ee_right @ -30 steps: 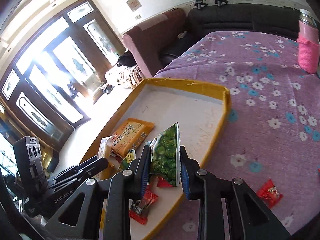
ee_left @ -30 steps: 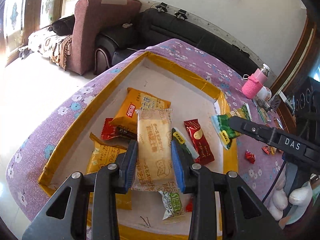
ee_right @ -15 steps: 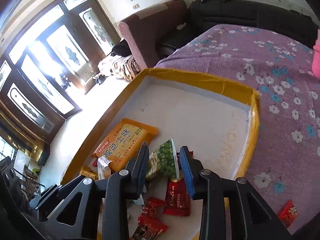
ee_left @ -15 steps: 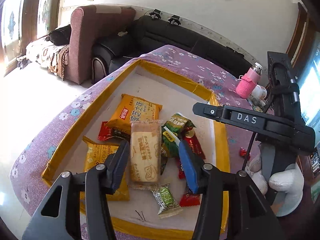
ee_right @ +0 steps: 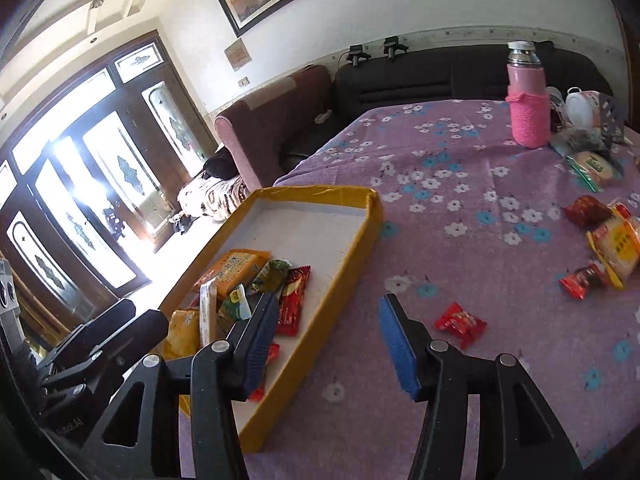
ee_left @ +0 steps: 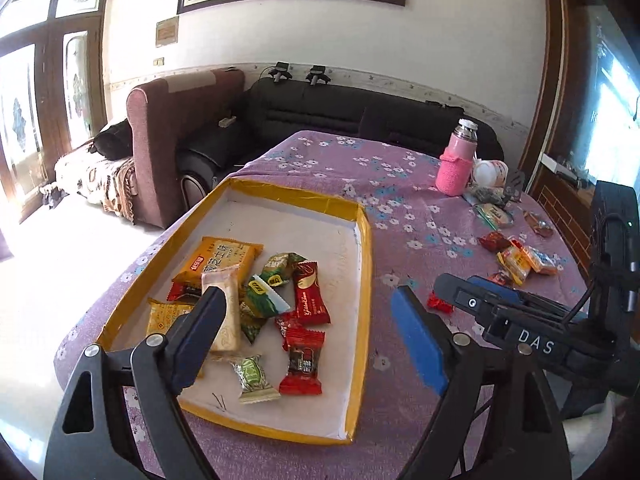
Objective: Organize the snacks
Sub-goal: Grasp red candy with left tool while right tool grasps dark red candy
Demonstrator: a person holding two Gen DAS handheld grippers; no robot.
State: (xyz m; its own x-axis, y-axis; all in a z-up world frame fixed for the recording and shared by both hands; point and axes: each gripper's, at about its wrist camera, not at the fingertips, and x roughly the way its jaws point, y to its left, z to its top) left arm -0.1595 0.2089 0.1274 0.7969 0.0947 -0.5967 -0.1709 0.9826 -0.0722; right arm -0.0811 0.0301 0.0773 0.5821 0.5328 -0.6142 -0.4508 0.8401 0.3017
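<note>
A shallow yellow-rimmed tray (ee_left: 362, 264) lies on the purple flowered table and holds several snack packets: an orange biscuit pack (ee_left: 218, 262), a pale cracker pack (ee_left: 226, 312), a green pea packet (ee_left: 264, 298), red candies (ee_left: 308, 292). My left gripper (ee_left: 308, 324) is open and empty, raised above the tray's near end. My right gripper (ee_right: 326, 334) is open and empty, over the tray's right rim (ee_right: 340, 272). Loose snacks lie on the cloth: a small red candy (ee_right: 460, 322), a red candy (ee_right: 580, 280), a yellow pack (ee_right: 616, 244).
A pink-sleeved bottle (ee_left: 458, 160) and a white cup (ee_left: 490, 172) stand at the table's far right with more wrappers (ee_left: 494, 214). A maroon armchair (ee_left: 180, 120) and a black sofa (ee_left: 360, 112) lie behind. The right gripper's body (ee_left: 536, 332) is at my right.
Both grippers opened wide and pulled back and up. The left let go of the pale cracker pack, the right let go of the green pea packet; both now lie in the tray.
</note>
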